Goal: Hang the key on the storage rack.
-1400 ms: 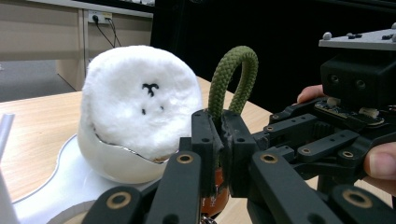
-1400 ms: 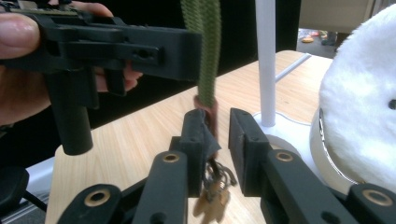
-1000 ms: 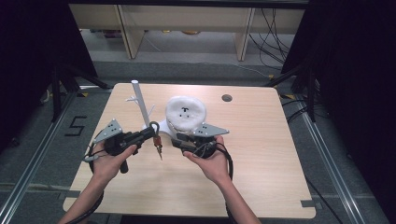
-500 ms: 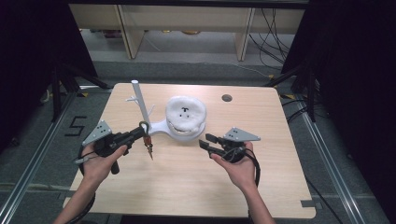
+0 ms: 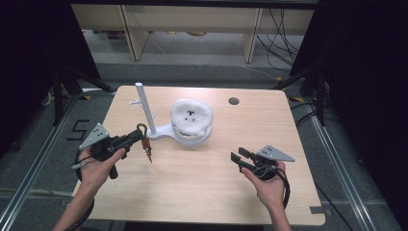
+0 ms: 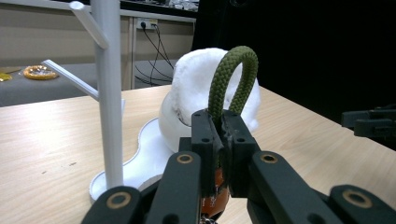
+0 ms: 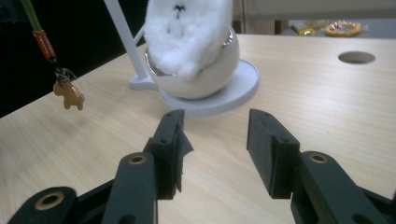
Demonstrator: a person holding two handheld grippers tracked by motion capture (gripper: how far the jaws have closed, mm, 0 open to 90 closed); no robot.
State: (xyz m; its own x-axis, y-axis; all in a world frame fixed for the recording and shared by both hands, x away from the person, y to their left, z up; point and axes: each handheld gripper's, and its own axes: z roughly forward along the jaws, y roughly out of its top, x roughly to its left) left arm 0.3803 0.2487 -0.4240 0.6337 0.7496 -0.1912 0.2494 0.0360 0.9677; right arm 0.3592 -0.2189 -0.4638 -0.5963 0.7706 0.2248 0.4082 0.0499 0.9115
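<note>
Where dark curtains flank it, the wooden table point(image 5: 202, 183) has a round hole point(image 5: 234, 101).

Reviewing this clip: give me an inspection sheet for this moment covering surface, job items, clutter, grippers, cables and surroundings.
Surface: light wooden table with a round cable hole near the far edge.
Job items: white branched stand on a white base; fluffy white plush resting in a shiny bowl on that base; green cord keychain with a small brown charm hanging off the table.
Clutter: nothing seen.
Grippers: left gripper shut on the keychain's cord loop; right gripper open, empty.
Cables: a cable trails from the right gripper; loose wires on the floor beyond.
Surroundings: wooden shelving behind; dark curtains at the sides.
</note>
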